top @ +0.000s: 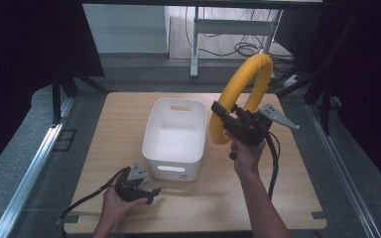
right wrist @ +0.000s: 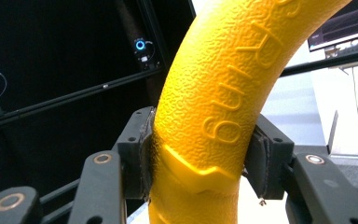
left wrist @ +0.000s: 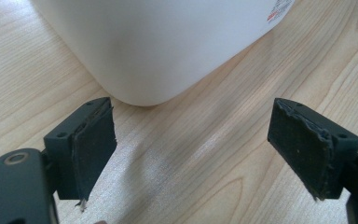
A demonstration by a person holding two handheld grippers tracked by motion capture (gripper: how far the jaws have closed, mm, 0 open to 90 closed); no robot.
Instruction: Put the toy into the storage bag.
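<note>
High view, looking down on a light wooden table (top: pixel 129 119): at the near edge, left of centre, the person's left hand (top: pixel 113 204) holds the left gripper (top: pixel 149 194) low over the wood, its jaws spread apart and holding nothing. Left gripper view shows the two black pads wide apart above the wood grain, with a rounded lower corner of a white bin (left wrist: pixel 168 46) just ahead of them. Farther in, the bin (top: pixel 154 131) stands at the middle of the table, open at the top, with a slot handle in its near wall and another in its far wall. To its right, the right hand (top: pixel 246 157) holds the right gripper (top: pixel 217 112) raised above the table. Its jaws are clamped on a thick yellow ring (top: pixel 243 82), which stands upright in the air beside the bin. Right gripper view shows both pads pressed against the ring's (right wrist: pixel 223 93) pebbled surface, which carries raised lettering. Beyond the table lie grey floor, cables and a metal stand.
</note>
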